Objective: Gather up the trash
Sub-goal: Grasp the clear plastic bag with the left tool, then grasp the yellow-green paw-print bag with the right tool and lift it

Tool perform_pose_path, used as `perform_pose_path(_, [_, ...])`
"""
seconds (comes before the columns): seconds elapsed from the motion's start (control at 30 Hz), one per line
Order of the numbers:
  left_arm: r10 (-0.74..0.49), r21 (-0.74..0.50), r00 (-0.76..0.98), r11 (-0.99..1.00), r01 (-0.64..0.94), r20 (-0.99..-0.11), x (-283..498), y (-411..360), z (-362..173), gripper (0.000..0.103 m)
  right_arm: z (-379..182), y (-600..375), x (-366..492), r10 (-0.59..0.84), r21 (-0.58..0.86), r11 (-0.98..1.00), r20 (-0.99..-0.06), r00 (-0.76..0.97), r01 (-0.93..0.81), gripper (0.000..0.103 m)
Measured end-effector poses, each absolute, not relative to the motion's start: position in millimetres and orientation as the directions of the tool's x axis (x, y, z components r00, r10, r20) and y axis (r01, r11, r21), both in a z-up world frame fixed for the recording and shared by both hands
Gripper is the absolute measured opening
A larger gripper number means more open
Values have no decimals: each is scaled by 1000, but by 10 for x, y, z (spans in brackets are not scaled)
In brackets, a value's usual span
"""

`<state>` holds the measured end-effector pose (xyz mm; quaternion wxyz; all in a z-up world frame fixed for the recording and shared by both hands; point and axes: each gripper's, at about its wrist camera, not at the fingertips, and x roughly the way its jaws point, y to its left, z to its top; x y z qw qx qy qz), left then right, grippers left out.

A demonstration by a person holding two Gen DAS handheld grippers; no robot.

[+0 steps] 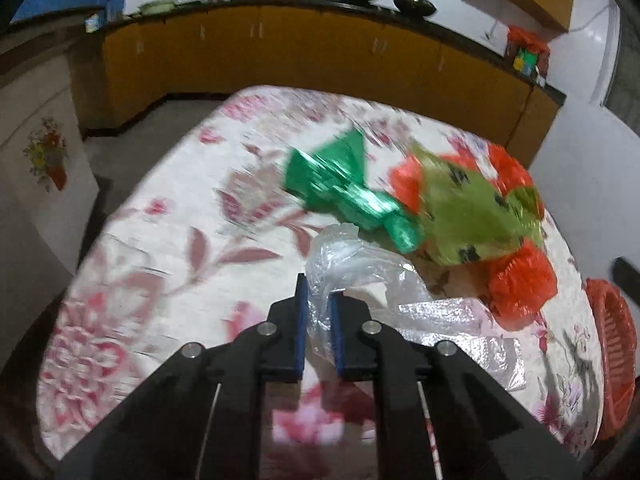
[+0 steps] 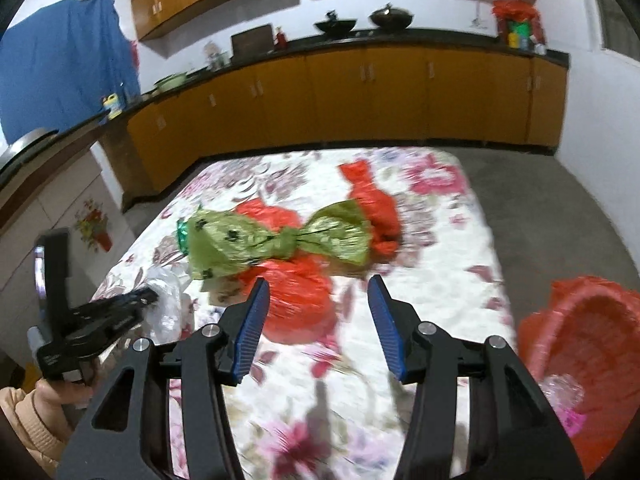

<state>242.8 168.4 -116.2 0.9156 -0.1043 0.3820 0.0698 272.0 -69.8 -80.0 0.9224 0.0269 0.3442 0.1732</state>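
My left gripper (image 1: 318, 292) is shut on a crumpled clear plastic bag (image 1: 356, 268) above the floral tablecloth (image 1: 168, 208); it also shows in the right wrist view (image 2: 150, 296) at the left. Beyond it lie a green foil wrapper (image 1: 344, 188), a yellow-green bag (image 1: 472, 208) and red bags (image 1: 520, 280). My right gripper (image 2: 318, 292) is open and empty, just before a red bag (image 2: 300, 300). The yellow-green bag (image 2: 276, 240) and another red bag (image 2: 372, 204) lie farther back.
A red-lined basket (image 2: 588, 344) stands at the table's right edge with some pink and clear trash inside; it also shows in the left wrist view (image 1: 612, 356). A flat clear wrapper (image 1: 460, 340) lies near my left gripper. Yellow kitchen cabinets (image 2: 360, 92) stand behind the table.
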Motion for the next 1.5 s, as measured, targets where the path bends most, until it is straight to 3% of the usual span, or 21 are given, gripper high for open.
perform_pose_path(0.27, [119,-126,771,960,-250,-626,2148,1984,-829,12,-918,-335,3039,343,164,934,-656,672,-316,48])
perform_pose_path(0.63, [112,-157,803,956,-248,-586,1982,2070,-684,12,-910,3,3216,375,181,921,-651,659,-345,46])
perform_pose_path(0.8, [104,-169,803,954,-247,-586,1940,2067,-664,12,-1112,220,3385,357,153,919,-714,602,-363,46])
perform_pose_path(0.83, [103,-169,803,954,-247,-588,1933,2062,-664,12,-1167,242,3401,349,145,920,-727,591,-365,38])
perform_pose_path(0.87, [101,-169,802,955,-245,-589,1927,2055,-662,12,-1211,248,3410,346,144,919,-738,579,-366,19])
perform_pose_path(0.9, [100,-169,802,955,-244,-589,1924,2059,-665,12,-1237,239,3409,356,157,916,-743,567,-369,11])
perform_pose_path(0.97, [99,-168,802,956,-241,-589,1909,2044,-666,12,-1196,203,3354,366,161,913,-729,579,-374,6])
perform_pose_path(1.5, [30,-179,837,972,-152,-546,1830,1712,-470,12,-488,-555,2754,373,194,927,-563,737,-321,3])
